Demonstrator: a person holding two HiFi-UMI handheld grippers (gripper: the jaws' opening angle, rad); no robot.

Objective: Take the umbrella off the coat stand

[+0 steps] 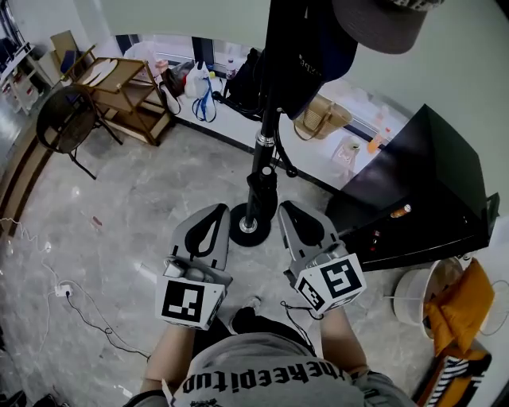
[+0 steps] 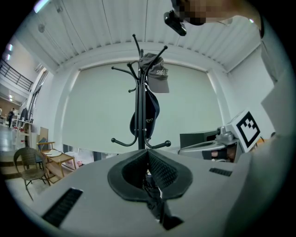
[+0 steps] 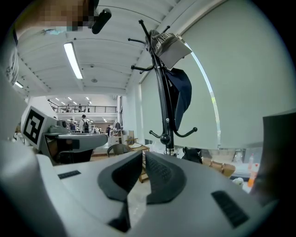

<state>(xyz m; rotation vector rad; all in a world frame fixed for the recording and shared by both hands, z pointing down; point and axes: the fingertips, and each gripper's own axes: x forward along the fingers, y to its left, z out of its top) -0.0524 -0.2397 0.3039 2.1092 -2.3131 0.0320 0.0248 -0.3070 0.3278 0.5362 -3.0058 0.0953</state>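
Observation:
The black coat stand's pole (image 1: 267,111) rises from a round base (image 1: 248,225) on the marble floor. A short black folded umbrella (image 1: 262,189) with a silver ring hangs low along the pole. A grey cap (image 1: 382,24) and a navy cap (image 1: 312,60) hang higher up. My left gripper (image 1: 218,209) sits just left of the base and my right gripper (image 1: 287,207) just right of it. Both are shut, hold nothing and point level at the stand. In the left gripper view the pole (image 2: 139,115) stands straight ahead beyond the pads; in the right gripper view the stand (image 3: 163,92) leans right of centre.
A black cabinet (image 1: 429,183) stands close on the right, with a white round fan (image 1: 417,298) and orange cloth (image 1: 461,310) beside it. A wooden rack (image 1: 127,87) and a dark chair (image 1: 67,115) are far left. Bags (image 1: 246,79) line the window ledge. White cables (image 1: 64,290) lie on the floor.

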